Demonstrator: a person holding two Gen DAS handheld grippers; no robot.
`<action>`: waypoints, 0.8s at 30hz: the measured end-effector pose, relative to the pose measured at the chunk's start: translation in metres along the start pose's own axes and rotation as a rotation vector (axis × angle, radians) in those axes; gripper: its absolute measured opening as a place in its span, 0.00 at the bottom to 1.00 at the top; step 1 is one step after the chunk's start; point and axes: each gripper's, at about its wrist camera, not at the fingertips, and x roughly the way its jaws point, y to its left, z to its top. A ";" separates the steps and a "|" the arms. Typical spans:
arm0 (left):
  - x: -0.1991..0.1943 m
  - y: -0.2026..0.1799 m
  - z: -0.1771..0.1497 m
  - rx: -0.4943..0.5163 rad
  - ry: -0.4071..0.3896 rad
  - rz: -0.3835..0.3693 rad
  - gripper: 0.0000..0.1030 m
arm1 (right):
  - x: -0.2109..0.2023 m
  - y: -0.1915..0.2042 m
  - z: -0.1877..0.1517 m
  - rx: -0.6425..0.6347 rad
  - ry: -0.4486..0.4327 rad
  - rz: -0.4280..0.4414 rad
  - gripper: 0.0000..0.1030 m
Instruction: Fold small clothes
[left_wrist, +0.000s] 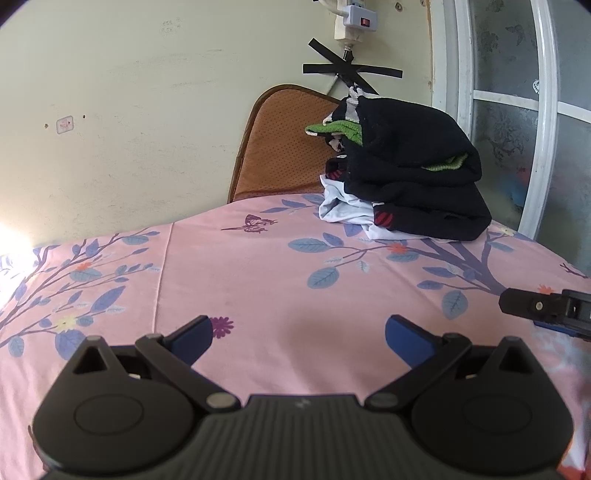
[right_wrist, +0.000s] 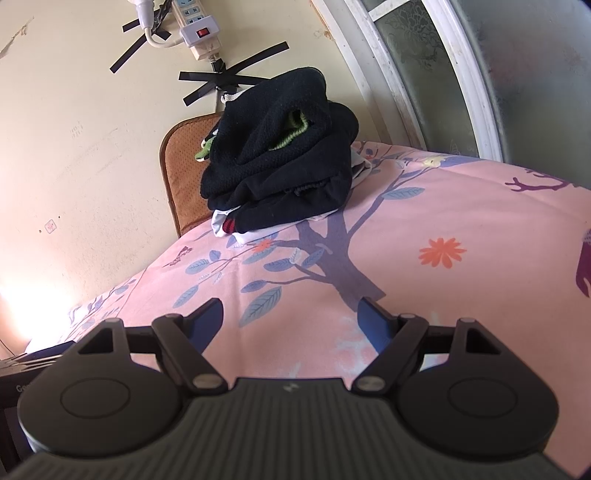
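Left gripper (left_wrist: 298, 334) and right gripper (right_wrist: 290, 319) hover wide apart, holding nothing. The pile of clothes (left_wrist: 406, 173) sits at the far end of the pink bedsheet (left_wrist: 258, 266). Soft, light, floppy; likely best pinched at the top dark garment's (right_wrist: 280, 147) edge.

Dark folded clothes pile (left_wrist: 410, 177) on bed

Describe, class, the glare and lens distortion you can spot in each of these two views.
Left wrist view: blown-out glare at the left edge over the bedsheet; the fisheye bows the window frame. Right wrist view: similar white glare low on the wall, and the whole scene tilts, the pile of clothes leaning with it.
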 end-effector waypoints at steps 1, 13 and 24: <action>0.000 0.000 0.000 -0.003 0.000 -0.003 1.00 | 0.000 0.000 0.000 0.000 0.000 0.000 0.80; 0.001 0.004 0.001 -0.029 0.010 -0.017 1.00 | -0.001 0.000 0.000 0.000 -0.001 -0.001 0.80; 0.005 0.007 0.000 -0.045 0.047 -0.040 1.00 | -0.001 0.000 0.000 0.000 -0.001 -0.001 0.80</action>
